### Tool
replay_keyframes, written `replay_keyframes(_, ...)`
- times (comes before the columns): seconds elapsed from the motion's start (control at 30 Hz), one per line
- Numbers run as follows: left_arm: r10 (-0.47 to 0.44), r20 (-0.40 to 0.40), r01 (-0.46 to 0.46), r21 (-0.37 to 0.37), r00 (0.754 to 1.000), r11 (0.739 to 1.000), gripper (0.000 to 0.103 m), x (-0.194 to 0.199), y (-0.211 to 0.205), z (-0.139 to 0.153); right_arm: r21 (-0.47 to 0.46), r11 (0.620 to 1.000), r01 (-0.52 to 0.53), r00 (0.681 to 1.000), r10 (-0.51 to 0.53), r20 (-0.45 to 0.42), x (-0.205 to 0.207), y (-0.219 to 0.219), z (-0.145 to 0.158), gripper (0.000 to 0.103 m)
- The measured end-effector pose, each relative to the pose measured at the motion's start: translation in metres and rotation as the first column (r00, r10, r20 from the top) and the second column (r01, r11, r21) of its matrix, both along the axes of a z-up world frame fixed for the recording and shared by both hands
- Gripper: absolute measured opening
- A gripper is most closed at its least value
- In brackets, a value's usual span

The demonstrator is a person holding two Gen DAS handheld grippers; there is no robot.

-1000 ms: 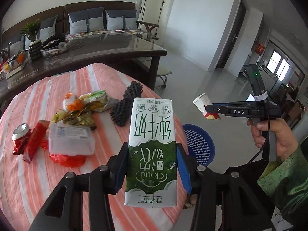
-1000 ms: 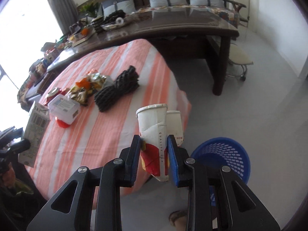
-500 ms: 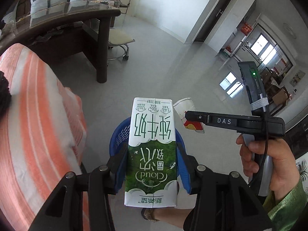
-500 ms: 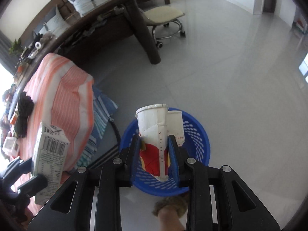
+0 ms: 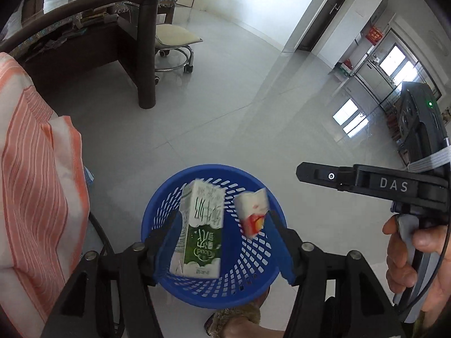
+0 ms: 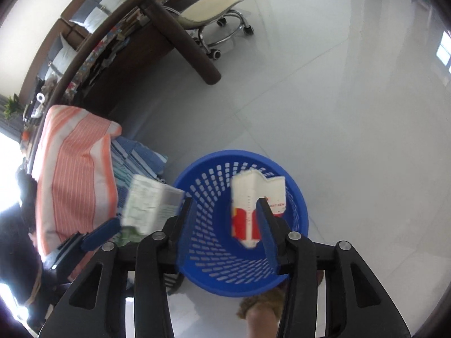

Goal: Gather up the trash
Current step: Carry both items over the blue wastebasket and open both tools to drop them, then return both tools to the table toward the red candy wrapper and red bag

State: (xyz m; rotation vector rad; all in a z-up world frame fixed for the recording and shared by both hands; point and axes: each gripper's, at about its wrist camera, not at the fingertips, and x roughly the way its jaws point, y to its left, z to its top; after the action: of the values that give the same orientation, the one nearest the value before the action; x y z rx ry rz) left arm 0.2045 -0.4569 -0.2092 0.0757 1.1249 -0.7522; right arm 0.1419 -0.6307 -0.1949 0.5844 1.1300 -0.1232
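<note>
A cream swivel stool point(image 5: 174, 35) stands beside a dark desk point(image 5: 112, 8).

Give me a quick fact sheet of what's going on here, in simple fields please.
Place: a room with a pale tiled floor
Bin: blue basket on the floor
Left tool: jaws opening above the basket, milk carton blurred between them, seemingly dropping
Right tool: jaws opening above the basket, crushed paper cup loose between them
Nearby: orange striped tablecloth, dark wooden table, rolling stool
</note>
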Motion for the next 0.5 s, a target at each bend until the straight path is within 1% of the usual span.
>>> replay_keyframes(0.07,0.012,0.03,-0.012,-0.013,0.999,1.0,0.062,-0.004,0.01,0.011,-0.018,1.0,-0.004,0.999,0.004,0.036,-0.003,-0.001,0.01,0.048)
replay_keyframes(0.13,0.021,0.081,-0.017,-0.046,0.996,0.999,0.062,-0.012,0.023,0.028,-0.052,0.999,-0.001,0.997,0.005,0.076,-0.005,0.001,0.021,0.049)
replay_keyframes(0.2,0.027,0.133,-0.015,-0.085,0.991,0.996,0.062,-0.023,0.041,0.048,-0.102,0.995,-0.004,0.991,0.018,0.131,-0.007,0.006,0.038,0.053)
replay_keyframes(0.27,0.022,0.169,-0.004,-0.105,0.985,0.994,0.062,-0.037,0.063,0.068,-0.168,0.986,-0.008,0.98,0.041,0.194,-0.011,0.016,0.059,0.057)
replay_keyframes(0.37,0.034,0.214,-0.015,-0.092,0.976,0.996,0.062,-0.06,0.102,0.086,-0.285,0.959,0.003,0.955,0.082,0.285,-0.02,0.039,0.089,0.063)
replay_keyframes(0.4,0.04,0.221,-0.024,-0.074,0.974,0.997,0.063,-0.066,0.116,0.088,-0.319,0.948,0.007,0.945,0.098,0.313,-0.022,0.049,0.098,0.067)
replay_keyframes(0.43,0.051,0.222,-0.04,-0.056,0.974,0.998,0.063,-0.072,0.13,0.087,-0.35,0.937,0.01,0.933,0.117,0.339,-0.025,0.06,0.106,0.069)
replay_keyframes(0.5,0.086,0.208,-0.079,-0.039,0.974,0.996,0.063,-0.083,0.163,0.083,-0.398,0.917,0.001,0.909,0.165,0.382,-0.026,0.086,0.118,0.073)
